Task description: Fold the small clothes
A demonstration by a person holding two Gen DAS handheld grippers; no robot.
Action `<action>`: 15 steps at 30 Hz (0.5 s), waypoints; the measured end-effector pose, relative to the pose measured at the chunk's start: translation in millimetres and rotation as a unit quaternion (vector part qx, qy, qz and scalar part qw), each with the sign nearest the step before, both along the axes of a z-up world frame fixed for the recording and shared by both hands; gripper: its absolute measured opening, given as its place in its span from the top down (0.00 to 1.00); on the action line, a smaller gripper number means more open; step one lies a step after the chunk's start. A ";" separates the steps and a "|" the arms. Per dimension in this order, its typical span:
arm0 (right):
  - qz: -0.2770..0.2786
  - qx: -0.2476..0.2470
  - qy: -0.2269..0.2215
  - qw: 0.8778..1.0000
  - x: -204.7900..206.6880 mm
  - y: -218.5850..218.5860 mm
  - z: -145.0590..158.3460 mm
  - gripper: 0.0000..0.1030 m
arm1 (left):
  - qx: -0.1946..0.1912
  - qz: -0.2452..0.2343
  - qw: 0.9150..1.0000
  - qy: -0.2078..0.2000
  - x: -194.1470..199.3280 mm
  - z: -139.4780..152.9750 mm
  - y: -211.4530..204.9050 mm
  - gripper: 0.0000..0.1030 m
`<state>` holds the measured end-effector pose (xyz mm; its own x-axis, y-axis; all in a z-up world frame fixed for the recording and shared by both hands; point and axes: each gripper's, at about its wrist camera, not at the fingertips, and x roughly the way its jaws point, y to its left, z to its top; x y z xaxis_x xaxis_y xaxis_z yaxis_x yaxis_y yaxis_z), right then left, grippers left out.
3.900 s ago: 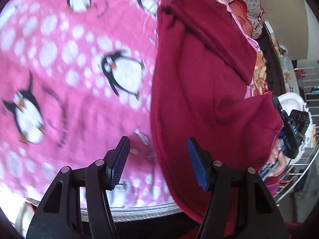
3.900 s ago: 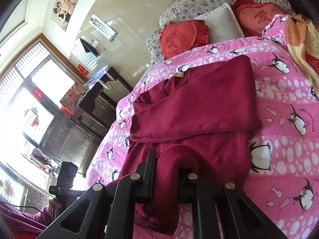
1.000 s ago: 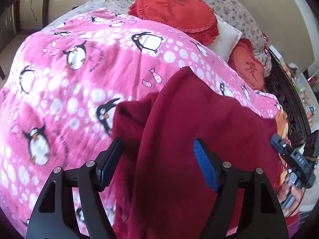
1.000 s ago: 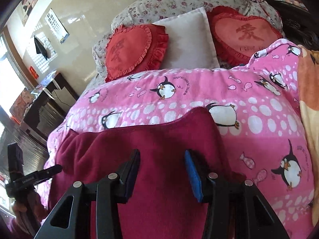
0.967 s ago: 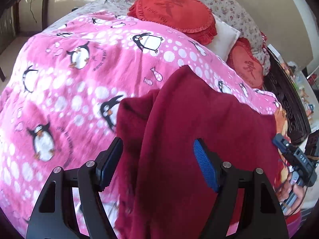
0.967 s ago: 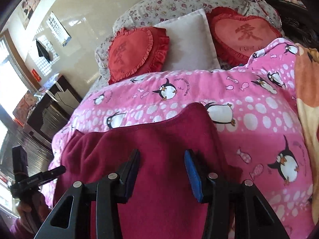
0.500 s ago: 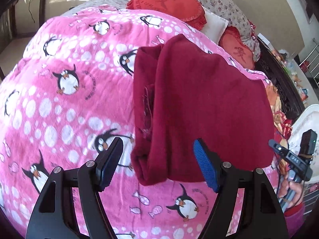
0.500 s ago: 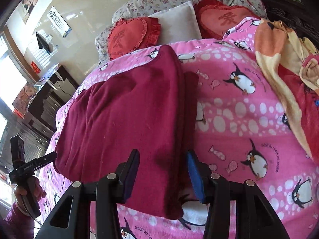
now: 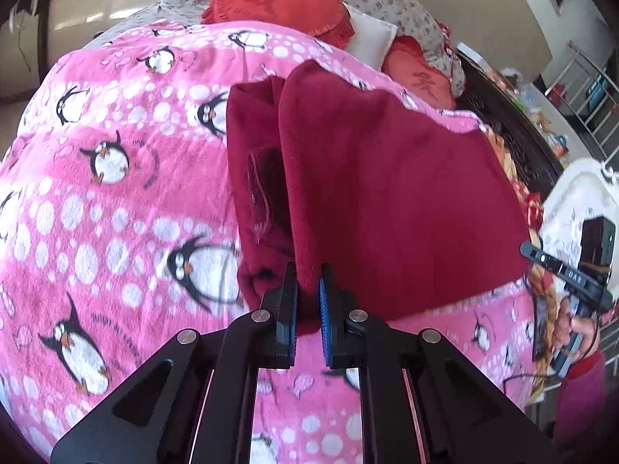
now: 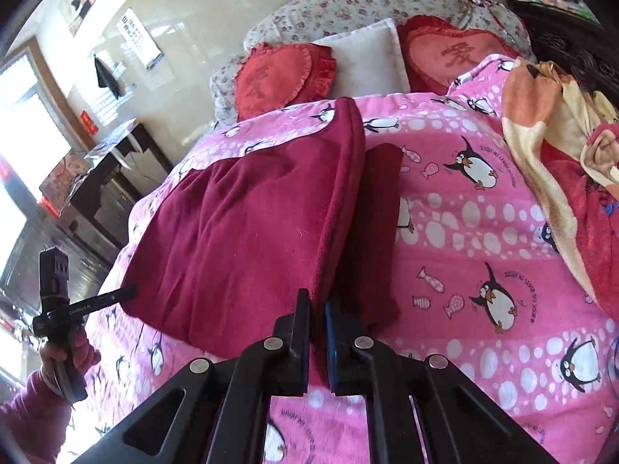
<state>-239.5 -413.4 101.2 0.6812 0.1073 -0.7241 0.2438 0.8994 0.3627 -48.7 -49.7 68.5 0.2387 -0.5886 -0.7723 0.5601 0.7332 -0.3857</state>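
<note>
Left wrist view first: the left gripper (image 9: 308, 301) sits low in the centre of the frame, its jaws pinched tight on the near edge of the dark red fleece garment (image 9: 387, 193). The fabric is squeezed between the blue pads. The garment lies folded across the middle of the frame on the pink penguin blanket (image 9: 116, 193), with a narrower layer peeking out along its left side. At the top, a red heart cushion (image 9: 278, 4) leans against the floral pillows. At the right edge, a hand (image 9: 576, 328) carries the other tool.

Over to the right wrist view: the right gripper (image 10: 317, 323) is at bottom centre, jaws drawn in on the near right corner of the same garment, cloth caught between them. The garment fills the centre-left of the frame; a darker strip of it lies just right of the main fold. An orange and cream blanket (image 10: 541, 123) is bunched at the upper right. Lower left, a hand (image 10: 64, 352) in a pink sleeve holds the left tool.

Both near corners look gripped, so this appears to be the start of another fold. The next move likely calls for lifting both corners together and carrying them toward the top of the frame, level, so the layers stay aligned.
</note>
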 end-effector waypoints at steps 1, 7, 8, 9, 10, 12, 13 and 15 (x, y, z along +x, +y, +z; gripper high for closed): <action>0.003 -0.001 0.005 1.000 -3.1 0.7 -2.5 0.94 | 0.007 -0.003 1.000 0.002 -4.4 -3.8 1.0 0.92; -0.033 0.052 0.035 0.997 -5.1 -20.8 -37.8 0.94 | 0.001 0.019 0.999 0.026 -7.9 -19.9 11.7 0.92; -0.043 0.061 0.032 0.997 -5.1 -24.3 -36.5 0.94 | 0.003 0.021 1.000 0.022 -9.1 -16.2 10.9 0.92; -0.055 0.058 0.024 0.997 -6.3 -26.3 -31.4 0.91 | 0.012 0.022 1.000 0.012 -11.2 -11.8 9.6 0.92; -0.069 0.046 0.013 0.996 -7.8 -28.1 -23.6 0.88 | 0.023 0.021 1.000 -0.004 -14.5 -6.8 7.4 0.91; -0.084 0.027 -0.006 0.996 -9.2 -31.4 -5.5 0.79 | 0.036 0.013 0.999 -0.035 -22.0 5.0 4.2 0.84; -0.084 0.024 -0.013 0.996 -8.7 -32.0 0.4 0.78 | 0.037 0.013 0.998 -0.044 -23.4 8.4 3.8 0.76; -0.075 0.020 -0.026 0.997 -0.7 -30.9 12.4 0.78 | 0.035 0.017 0.998 -0.059 -25.1 18.3 0.2 0.68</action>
<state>-240.2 -444.2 113.6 0.7279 0.0290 -0.6851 0.3547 0.8392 0.4123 -73.8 -49.5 86.8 0.3491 -0.5244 -0.7766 0.5731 0.7752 -0.2659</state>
